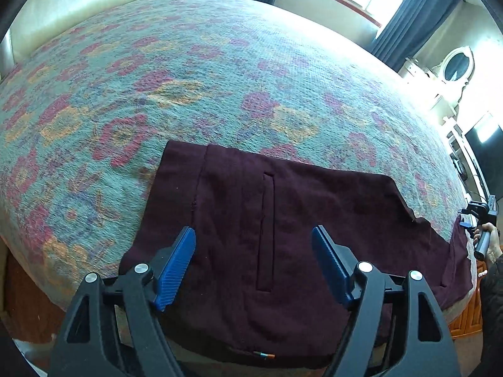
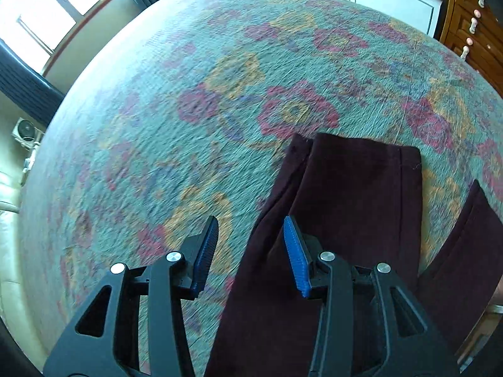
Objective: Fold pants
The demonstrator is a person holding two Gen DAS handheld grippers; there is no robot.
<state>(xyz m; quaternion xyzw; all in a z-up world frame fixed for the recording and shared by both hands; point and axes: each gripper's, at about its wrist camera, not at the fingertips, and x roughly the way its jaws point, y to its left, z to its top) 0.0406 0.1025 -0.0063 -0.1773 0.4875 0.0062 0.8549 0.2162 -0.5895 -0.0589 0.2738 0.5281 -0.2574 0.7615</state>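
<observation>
The maroon pants lay flat on the bed's flowered bedspread, near its front edge (a welt pocket faced up). The left tongs hung spread wide above the waist end, gripping nothing. The right tongs were parted too, over the leg's edge.

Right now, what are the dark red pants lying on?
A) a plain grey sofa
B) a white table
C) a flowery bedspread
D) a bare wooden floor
C: the maroon pants lie spread flat on a teal bedspread patterned with pink and orange flowers, below the open left claw.
</observation>
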